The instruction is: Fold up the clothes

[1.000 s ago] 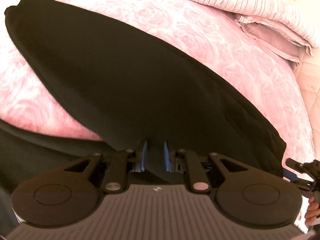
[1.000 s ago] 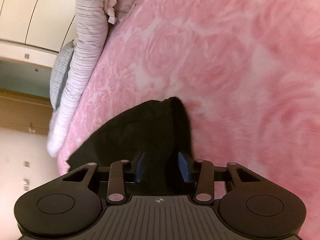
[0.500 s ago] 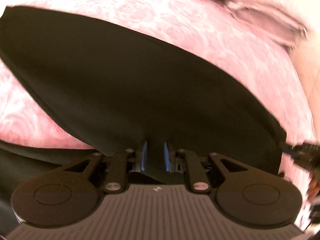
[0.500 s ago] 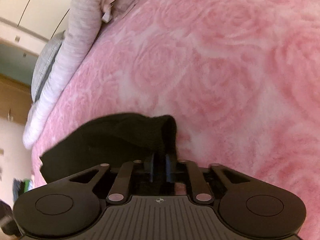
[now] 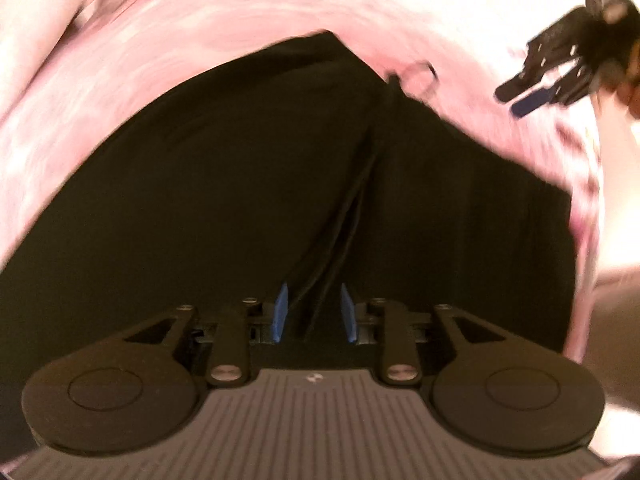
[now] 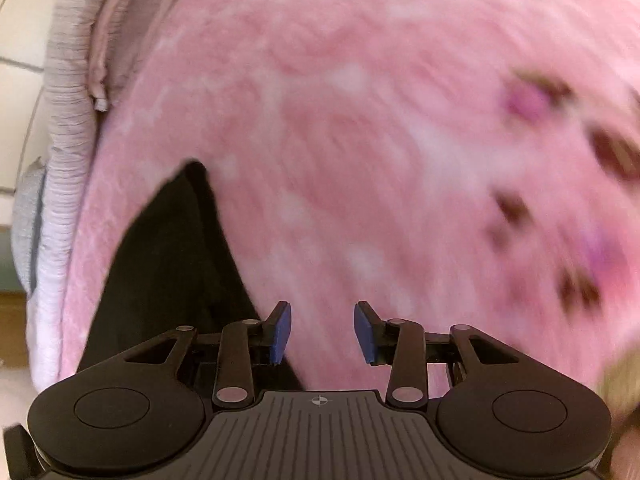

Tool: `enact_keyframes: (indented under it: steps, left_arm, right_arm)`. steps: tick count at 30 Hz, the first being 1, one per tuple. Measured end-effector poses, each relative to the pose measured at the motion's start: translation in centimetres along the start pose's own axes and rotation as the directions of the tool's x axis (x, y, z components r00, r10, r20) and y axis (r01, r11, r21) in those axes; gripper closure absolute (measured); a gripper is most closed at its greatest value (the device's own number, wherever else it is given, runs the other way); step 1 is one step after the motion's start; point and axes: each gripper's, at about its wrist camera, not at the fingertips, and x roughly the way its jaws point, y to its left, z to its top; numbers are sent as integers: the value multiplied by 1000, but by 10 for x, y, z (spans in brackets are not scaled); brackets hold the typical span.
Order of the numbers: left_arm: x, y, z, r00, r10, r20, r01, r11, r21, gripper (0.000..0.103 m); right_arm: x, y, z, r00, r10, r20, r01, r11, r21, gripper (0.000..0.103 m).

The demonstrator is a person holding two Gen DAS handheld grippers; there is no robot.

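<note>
Below left gripper (image 5: 314,312): black garment (image 5: 240,184) | right gripper (image 6: 322,330): beside it

A pink rose-patterned blanket (image 6: 360,140) covers the bed and fills most of both views, blurred. Along its left edge in the right wrist view lies a striped quilt (image 6: 64,160), bunched lengthwise. Beyond the quilt stand pale panelled cupboards (image 6: 16,40).
</note>
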Motion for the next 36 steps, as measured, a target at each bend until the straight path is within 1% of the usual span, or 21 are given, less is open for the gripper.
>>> enact_keyframes:
  steps: [2, 4, 5, 6, 7, 8, 10, 12, 15, 17, 20, 21, 25, 27, 28, 29, 30, 32, 33, 35, 36]
  left_arm:
    - [7, -5, -2, 1000, -7, -1, 7, 995, 102, 77]
    - [14, -9, -7, 1000, -17, -10, 18, 984, 175, 77]
    - [16, -8, -8, 1000, -19, -10, 21, 979, 200, 82]
    - [17, -4, -8, 1000, -20, -4, 21, 975, 220, 97]
    - [17, 1, -7, 1000, -21, 1, 20, 971, 239, 100]
    - [17, 5, -6, 1000, -21, 6, 19, 966, 258, 101]
    - [5, 13, -11, 999, -21, 25, 13, 962, 274, 101]
    - [-12, 21, -19, 1000, -1, 30, -8, 962, 272, 101]
    - [-23, 37, -38, 999, 35, 16, -38, 961, 275, 101]
    - [-22, 43, -48, 998, 56, 5, -55, 954, 294, 101]
    - [-12, 48, -56, 998, 58, -5, -53, 942, 331, 101]
    - [-11, 49, -59, 998, 64, -7, -58, 946, 319, 101]
    - [-22, 55, -76, 994, 112, -21, -106, 977, 186, 100]
    - [-28, 57, -85, 990, 135, -30, -130, 984, 118, 99]
    - [-31, 59, -89, 989, 146, -35, -143, 986, 83, 98]
    - [-33, 60, -94, 987, 157, -41, -155, 987, 49, 98]
    - [-36, 61, -98, 985, 168, -46, -167, 986, 15, 96]
    - [-42, 64, -106, 980, 188, -59, -192, 980, -53, 94]
    - [-44, 65, -111, 978, 198, -66, -204, 975, -87, 94]
    - [-50, 68, -119, 973, 217, -81, -228, 961, -154, 94]
    - [-53, 69, -124, 970, 227, -89, -240, 953, -187, 94]
  right_arm:
    - [-8, -7, -26, 1000, -16, 19, 15, 999, 50, 64]
    - [-14, -10, -47, 999, -26, 44, 22, 996, 90, 64]
    - [-17, -11, -57, 998, -33, 58, 26, 994, 108, 64]
    - [-20, -11, -66, 997, -40, 70, 31, 992, 125, 64]
    - [-24, -11, -72, 996, -46, 82, 35, 991, 133, 64]
    - [-28, -11, -79, 994, -52, 94, 38, 990, 139, 64]
    - [-36, -9, -91, 991, -63, 118, 46, 989, 143, 64]
    - [-43, -4, -102, 987, -74, 145, 55, 990, 131, 64]
    - [-45, 2, -112, 982, -86, 169, 68, 992, 110, 64]
    - [-41, 8, -116, 979, -95, 178, 79, 992, 95, 64]
    - [-33, 21, -117, 973, -113, 199, 108, 993, 38, 64]
    - [-29, 25, -117, 971, -127, 204, 127, 992, 13, 64]
    - [-19, 34, -119, 959, -175, 224, 197, 977, -77, 64]
    - [-18, 40, -119, 948, -200, 246, 234, 965, -116, 64]
    - [-21, 44, -121, 944, -189, 269, 235, 961, -148, 64]
    - [-23, 50, -123, 944, -162, 287, 224, 954, -198, 64]
    - [-24, 56, -125, 949, -133, 287, 208, 945, -252, 64]
    - [-18, 65, -131, 962, -112, 248, 195, 919, -343, 64]
    - [-11, 63, -132, 959, -155, 239, 234, 908, -349, 64]
    - [3, 55, -135, 937, -268, 226, 333, 879, -340, 64]
    - [3, 55, -138, 937, -263, 229, 332, 874, -355, 62]
